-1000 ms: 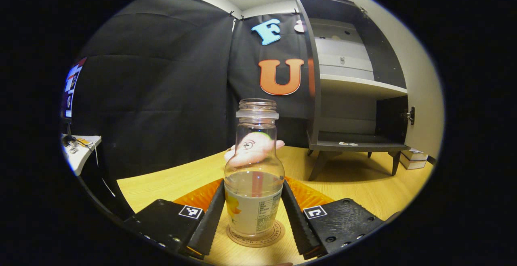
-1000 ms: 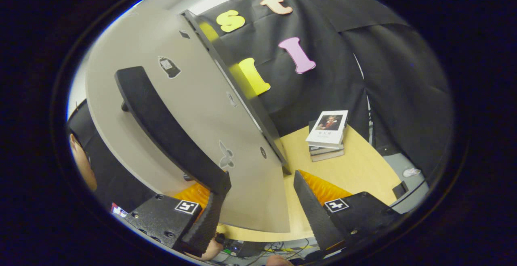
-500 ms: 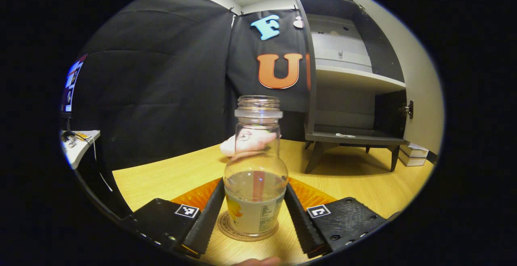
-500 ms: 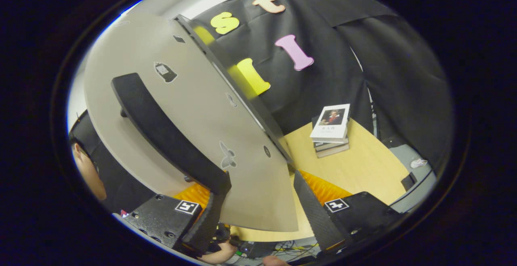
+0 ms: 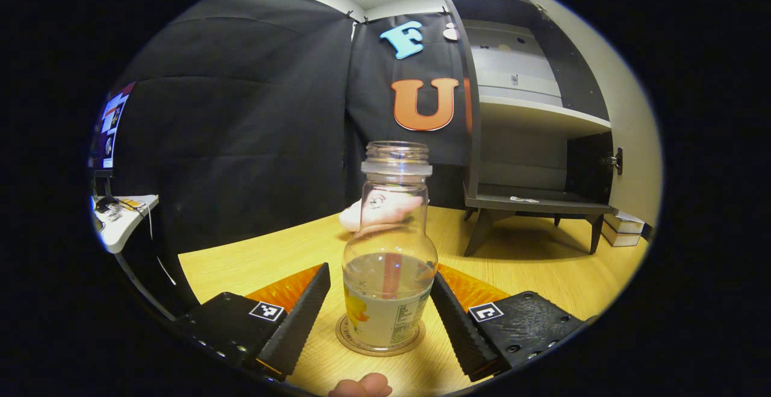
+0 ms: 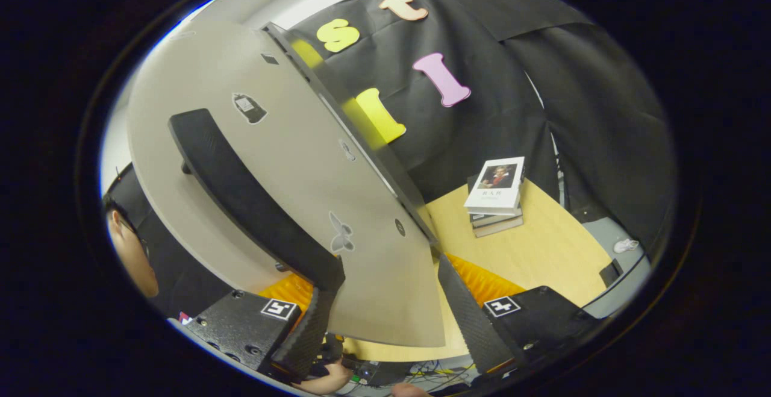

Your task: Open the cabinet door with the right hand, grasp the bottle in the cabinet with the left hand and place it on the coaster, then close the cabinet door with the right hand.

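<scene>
A clear bottle (image 5: 390,252) with some liquid and no cap stands upright on the round coaster (image 5: 352,341) on the wooden table. My left gripper (image 5: 379,275) is open around it; a gap shows beside its left finger (image 5: 298,321), while the right finger (image 5: 458,328) is close to the glass. The grey cabinet (image 5: 530,120) stands open behind it, to the right. In the right gripper view, the grey cabinet door (image 6: 289,162) with its black bar handle (image 6: 241,198) lies between the fingers of my open right gripper (image 6: 390,270). The handle's lower end meets the left finger.
A pink plush toy (image 5: 385,209) lies behind the bottle. Small boxes (image 5: 623,228) sit by the cabinet's right leg. A stack of books (image 6: 495,195) rests on the table near the wall. A person (image 6: 129,246) is behind the door. A white side table (image 5: 123,222) is far left.
My left gripper's fingers have spread away from the bottle, which now stands free on the coaster. The right gripper and the door have hardly moved.
</scene>
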`<control>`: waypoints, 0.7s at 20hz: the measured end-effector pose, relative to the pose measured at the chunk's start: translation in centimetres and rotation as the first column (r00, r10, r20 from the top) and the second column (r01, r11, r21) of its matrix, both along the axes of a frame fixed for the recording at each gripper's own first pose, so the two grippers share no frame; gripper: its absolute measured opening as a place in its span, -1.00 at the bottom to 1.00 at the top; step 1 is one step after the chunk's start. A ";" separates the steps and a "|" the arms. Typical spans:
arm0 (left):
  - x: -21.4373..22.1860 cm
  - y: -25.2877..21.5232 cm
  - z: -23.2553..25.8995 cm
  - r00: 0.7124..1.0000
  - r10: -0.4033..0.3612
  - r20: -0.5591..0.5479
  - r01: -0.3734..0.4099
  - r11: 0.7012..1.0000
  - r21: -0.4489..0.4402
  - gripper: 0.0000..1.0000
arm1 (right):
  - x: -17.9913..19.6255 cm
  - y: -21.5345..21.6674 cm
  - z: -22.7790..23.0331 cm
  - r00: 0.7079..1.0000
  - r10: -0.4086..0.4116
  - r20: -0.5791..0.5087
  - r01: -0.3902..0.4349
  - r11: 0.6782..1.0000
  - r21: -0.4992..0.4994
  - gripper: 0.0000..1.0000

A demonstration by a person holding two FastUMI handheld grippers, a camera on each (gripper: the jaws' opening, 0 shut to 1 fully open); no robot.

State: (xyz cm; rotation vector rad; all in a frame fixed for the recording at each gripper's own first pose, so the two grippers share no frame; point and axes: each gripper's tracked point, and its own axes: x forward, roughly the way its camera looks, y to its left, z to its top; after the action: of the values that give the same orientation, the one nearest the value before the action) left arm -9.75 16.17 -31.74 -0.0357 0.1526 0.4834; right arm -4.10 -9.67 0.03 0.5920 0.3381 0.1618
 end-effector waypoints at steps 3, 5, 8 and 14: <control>0.0 -0.5 1.8 0.999 -0.015 0.037 0.014 1.000 0.019 0.91 | 0.1 0.1 -0.1 1.000 0.001 0.009 -0.001 1.000 0.001 0.96; -0.1 -0.9 2.7 0.999 -0.027 0.029 0.027 0.999 0.019 0.91 | 0.1 0.1 0.0 1.000 0.005 0.022 -0.005 1.000 0.002 0.96; -0.5 -1.5 5.2 0.999 -0.034 0.035 0.034 0.999 -0.002 0.92 | 0.3 0.3 0.1 0.998 0.006 0.065 -0.006 1.000 0.009 0.95; -1.1 -1.2 13.5 0.997 -0.048 0.063 0.045 0.998 0.039 0.91 | 0.6 0.7 0.4 0.990 0.006 0.140 -0.012 0.999 0.047 0.96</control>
State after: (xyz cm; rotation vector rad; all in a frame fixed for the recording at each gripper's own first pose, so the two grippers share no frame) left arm -10.85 14.98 -18.21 -0.0104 0.0814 0.4381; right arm -3.48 -8.94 0.41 0.6227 0.2018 0.2194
